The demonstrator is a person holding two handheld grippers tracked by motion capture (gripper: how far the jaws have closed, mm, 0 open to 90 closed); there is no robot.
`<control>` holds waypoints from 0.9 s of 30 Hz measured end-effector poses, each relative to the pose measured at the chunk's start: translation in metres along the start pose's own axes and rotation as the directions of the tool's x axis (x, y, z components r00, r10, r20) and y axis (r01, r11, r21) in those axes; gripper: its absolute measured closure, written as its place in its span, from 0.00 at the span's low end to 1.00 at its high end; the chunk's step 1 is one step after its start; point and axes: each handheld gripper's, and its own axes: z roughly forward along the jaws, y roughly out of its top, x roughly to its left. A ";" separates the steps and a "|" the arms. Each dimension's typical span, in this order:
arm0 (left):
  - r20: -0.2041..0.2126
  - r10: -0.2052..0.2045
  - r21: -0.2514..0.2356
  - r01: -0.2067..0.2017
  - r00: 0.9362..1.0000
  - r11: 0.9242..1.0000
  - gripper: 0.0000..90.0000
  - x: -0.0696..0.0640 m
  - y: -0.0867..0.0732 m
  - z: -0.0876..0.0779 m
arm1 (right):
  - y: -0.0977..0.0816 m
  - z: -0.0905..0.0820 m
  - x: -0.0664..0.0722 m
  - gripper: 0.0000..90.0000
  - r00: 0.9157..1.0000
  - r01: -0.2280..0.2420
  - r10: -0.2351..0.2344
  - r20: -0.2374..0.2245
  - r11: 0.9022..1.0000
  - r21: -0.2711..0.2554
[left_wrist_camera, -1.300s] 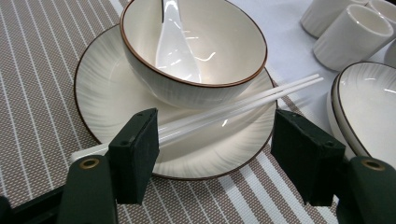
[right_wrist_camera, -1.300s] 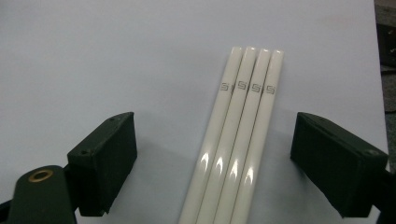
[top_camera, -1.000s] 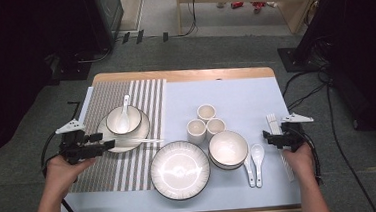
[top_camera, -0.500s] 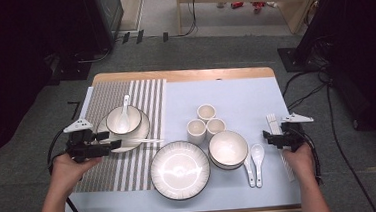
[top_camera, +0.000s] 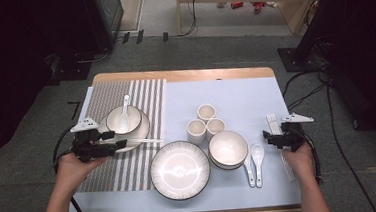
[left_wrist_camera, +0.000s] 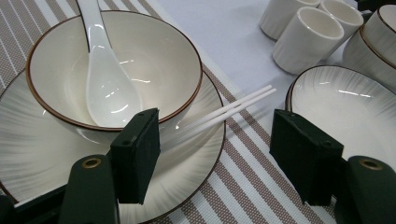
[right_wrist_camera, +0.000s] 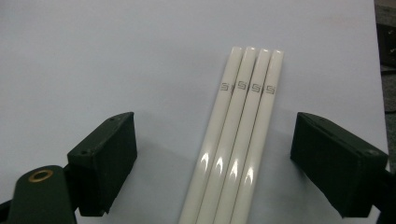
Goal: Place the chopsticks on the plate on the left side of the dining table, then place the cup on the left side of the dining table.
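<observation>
My left gripper [top_camera: 117, 143] stands open at the near rim of a white plate [top_camera: 143, 130] on the striped mat [top_camera: 147, 96]. The plate carries a brown-rimmed bowl [top_camera: 133, 119] with a white spoon [top_camera: 124, 119] in it. In the left gripper view a pair of white chopsticks [left_wrist_camera: 233, 108] lies across the plate rim [left_wrist_camera: 205, 158], between the open jaws of that gripper [left_wrist_camera: 215, 149] and untouched by its pads [left_wrist_camera: 140, 149]. My right gripper [right_wrist_camera: 212, 163] is open, low over several white chopsticks [right_wrist_camera: 238, 140] that lie side by side on the blue cloth.
An empty ribbed plate [top_camera: 180, 169] sits at front centre, with a stacked bowl [top_camera: 228, 148] to its right. Three small cups [top_camera: 205, 112] stand behind them. Two white spoons [top_camera: 256, 156] lie between the bowl and my right gripper [top_camera: 268, 139].
My left gripper has edged right, closer to the plate and the chopsticks on it. The right gripper has stayed put.
</observation>
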 end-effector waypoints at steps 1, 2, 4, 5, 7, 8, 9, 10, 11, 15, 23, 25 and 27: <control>0.003 0.002 0.002 -0.002 1.000 1.000 0.38 0.000 0.000 0.000 | 0.000 0.000 0.000 0.16 1.000 0.000 0.000 0.000 1.000 0.000; 0.005 0.005 0.002 -0.005 1.000 1.000 0.38 -0.001 0.000 0.001 | 0.000 0.000 0.000 0.16 1.000 -0.001 0.001 0.000 1.000 0.000; 0.012 0.008 0.000 -0.008 1.000 1.000 0.37 -0.002 0.001 0.001 | 0.000 0.000 0.000 0.16 1.000 0.000 0.000 0.000 1.000 0.000; 0.014 0.009 0.000 -0.009 1.000 1.000 0.37 -0.003 0.001 0.002 | 0.000 0.000 0.000 0.16 1.000 0.000 0.000 0.000 1.000 0.000; 0.014 0.017 0.005 -0.018 1.000 1.000 0.37 -0.004 0.002 0.003 | 0.000 0.000 0.000 0.16 1.000 0.000 0.000 0.000 1.000 0.000; 0.015 0.020 0.009 -0.020 1.000 1.000 0.37 -0.005 0.002 0.004 | 0.000 0.000 0.000 0.16 1.000 0.000 0.000 0.000 1.000 0.000; 0.013 0.020 0.009 -0.020 1.000 1.000 0.37 -0.005 0.003 0.005 | 0.000 0.000 0.000 0.16 1.000 0.000 0.000 0.000 1.000 0.000; 0.015 0.018 0.009 -0.018 1.000 1.000 0.37 -0.006 0.003 0.006 | 0.000 0.000 0.000 0.16 1.000 0.000 0.000 0.000 1.000 0.000; 0.019 0.020 0.010 -0.020 1.000 1.000 0.37 -0.006 0.004 0.006 | 0.000 0.000 0.000 0.16 1.000 0.000 0.000 0.000 1.000 0.000; 0.037 0.025 0.009 -0.025 0.999 1.000 0.37 -0.008 0.006 0.008 | 0.000 0.000 0.000 0.16 1.000 0.000 0.000 0.000 1.000 0.000; 0.029 0.032 0.022 -0.032 0.999 0.999 0.37 -0.007 0.008 0.012 | 0.000 0.000 0.000 0.16 1.000 0.000 0.000 0.000 1.000 0.000; 0.016 0.039 0.014 -0.039 0.999 0.999 0.37 -0.007 0.008 0.013 | 0.000 0.000 0.000 0.16 1.000 0.000 0.000 0.000 1.000 0.000; 0.025 0.035 0.011 -0.035 0.999 0.999 0.38 -0.007 0.009 0.013 | 0.000 0.000 0.000 0.16 1.000 0.001 -0.001 0.000 1.000 0.000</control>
